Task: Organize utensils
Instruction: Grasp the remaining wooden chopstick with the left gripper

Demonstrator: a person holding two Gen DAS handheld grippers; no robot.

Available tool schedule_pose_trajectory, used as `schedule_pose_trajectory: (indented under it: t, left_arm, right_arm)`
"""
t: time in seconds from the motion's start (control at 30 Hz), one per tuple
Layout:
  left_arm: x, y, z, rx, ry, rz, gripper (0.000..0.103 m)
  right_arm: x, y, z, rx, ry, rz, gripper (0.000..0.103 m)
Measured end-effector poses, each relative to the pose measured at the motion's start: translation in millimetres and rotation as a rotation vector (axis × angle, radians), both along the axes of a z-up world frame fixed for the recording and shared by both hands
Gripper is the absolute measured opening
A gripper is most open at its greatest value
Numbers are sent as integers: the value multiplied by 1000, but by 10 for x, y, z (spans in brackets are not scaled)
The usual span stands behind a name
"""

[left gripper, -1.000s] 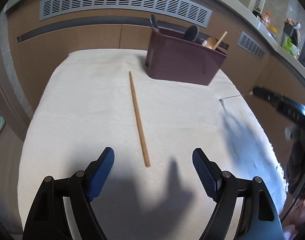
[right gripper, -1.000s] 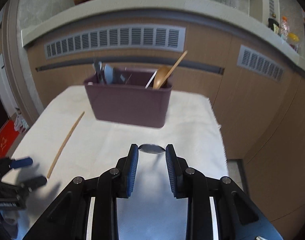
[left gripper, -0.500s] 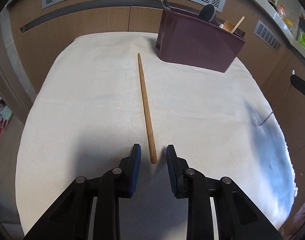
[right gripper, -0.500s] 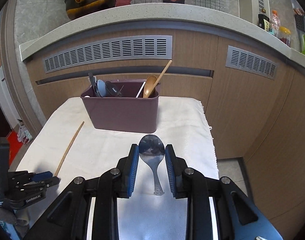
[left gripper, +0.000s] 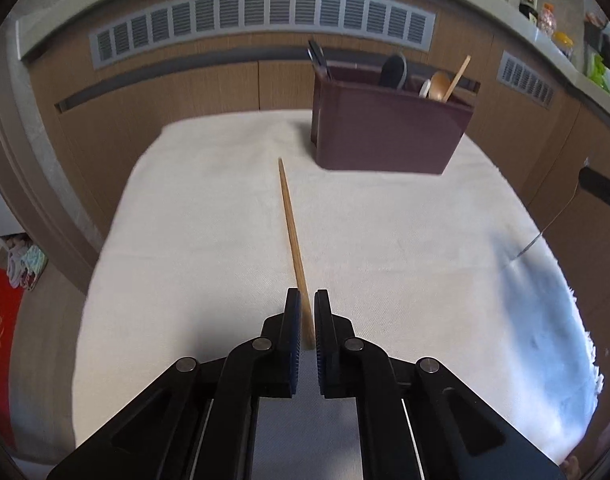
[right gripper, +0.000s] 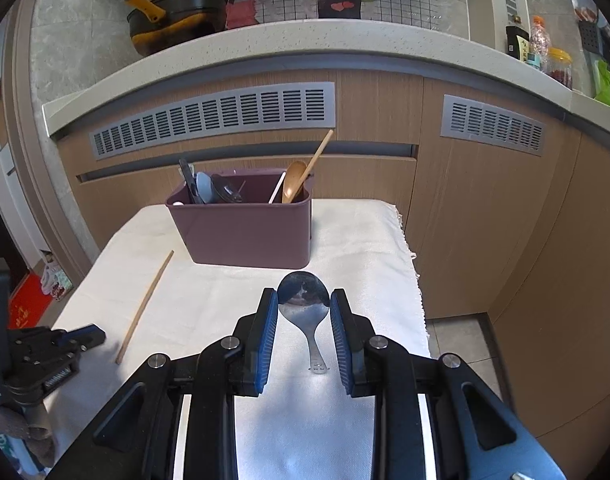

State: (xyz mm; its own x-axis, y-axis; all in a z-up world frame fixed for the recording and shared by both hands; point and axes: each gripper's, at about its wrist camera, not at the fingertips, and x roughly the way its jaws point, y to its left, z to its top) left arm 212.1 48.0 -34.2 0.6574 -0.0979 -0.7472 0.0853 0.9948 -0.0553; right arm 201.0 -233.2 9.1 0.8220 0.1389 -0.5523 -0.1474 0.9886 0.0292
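Observation:
My left gripper (left gripper: pixel 304 312) is shut on the near end of a long wooden chopstick (left gripper: pixel 291 220), which runs away from me over the white cloth (left gripper: pixel 209 208). In the right wrist view the chopstick (right gripper: pixel 145 306) lies by the left gripper (right gripper: pixel 87 334). My right gripper (right gripper: pixel 303 312) is shut on a metal spoon (right gripper: pixel 303 300), gripping the bowl by its edges, handle pointing back toward me. The maroon utensil holder (left gripper: pixel 389 132) stands at the far side, also in the right wrist view (right gripper: pixel 245 226), holding several utensils.
Wooden cabinet fronts with grey vents (right gripper: pixel 213 118) rise behind the table. A countertop carries a black pot (right gripper: pixel 173 20) and bottles (right gripper: pixel 541 44). The cloth's right edge (right gripper: pixel 413 264) drops to the floor. The right gripper shows at the right edge of the left wrist view (left gripper: pixel 603 192).
My left gripper closed from wide open onto the chopstick's near end. My right gripper tilted the spoon up so its bowl faces the camera, and drew slightly back.

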Motion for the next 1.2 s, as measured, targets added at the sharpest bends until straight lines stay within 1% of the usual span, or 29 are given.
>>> schedule_pose_trajectory:
  t: [0.07,0.13,0.2,0.3,0.33,0.37,0.5,0.6,0.67,0.7,0.77,0.8,0.87,0.97,1.03,1.2]
  left_arm:
    - [-61,19,90,4,-26,-5,6]
    - [-77,31,134,8,-33,-9,6]
    - [-64,21,97,11,-5,-37,8]
    - [-8,9,-62,-22,70,-55,9]
    - [51,1,-147,-50,107,-56,14]
    - [93,2,-203,-65,129,-47,19]
    - [384,-4,-429,-63,209,14,21]
    - [527,-79,-427,-27,202,15,21]
    - [582,-122,-434,-30,196,-9,19]
    - [591,-159,-437,-6,182,-23,17]
    - [559,-184,-432,17,167,-31,8]
    - [535,-178,-423,19,160,-32,8]
    - [414,-121,-309,36,102,-17,6]
    - [165,-29,17,36,-9,-14,6]
    - [10,14,222,41,-68,-13,6]
    - [-306,9,641,40,-181,-45,6]
  right_arm:
    - [-55,-7,36,4,-11,6,25]
    - [-102,-14,55,12,-14,13,25]
    - [-140,-12,54,12,-13,18,25]
    - [-149,-21,22,10,-1,17,25]
    - [-144,-24,5,11,7,18,25]
    - [-137,-23,-13,12,14,18,25]
    - [-126,-16,-80,6,34,26,25]
    - [-116,-32,-113,15,45,26,25]
    - [-110,-48,-131,23,50,22,25]
    - [-109,-53,-134,26,51,20,25]
    - [-117,-54,-127,30,51,18,25]
    - [-123,-55,-121,30,49,17,25]
    - [-140,-52,-113,26,45,15,25]
    - [-155,-54,-111,27,45,13,25]
    - [-165,-54,-103,28,40,15,25]
    - [-235,-43,-39,24,19,18,25]
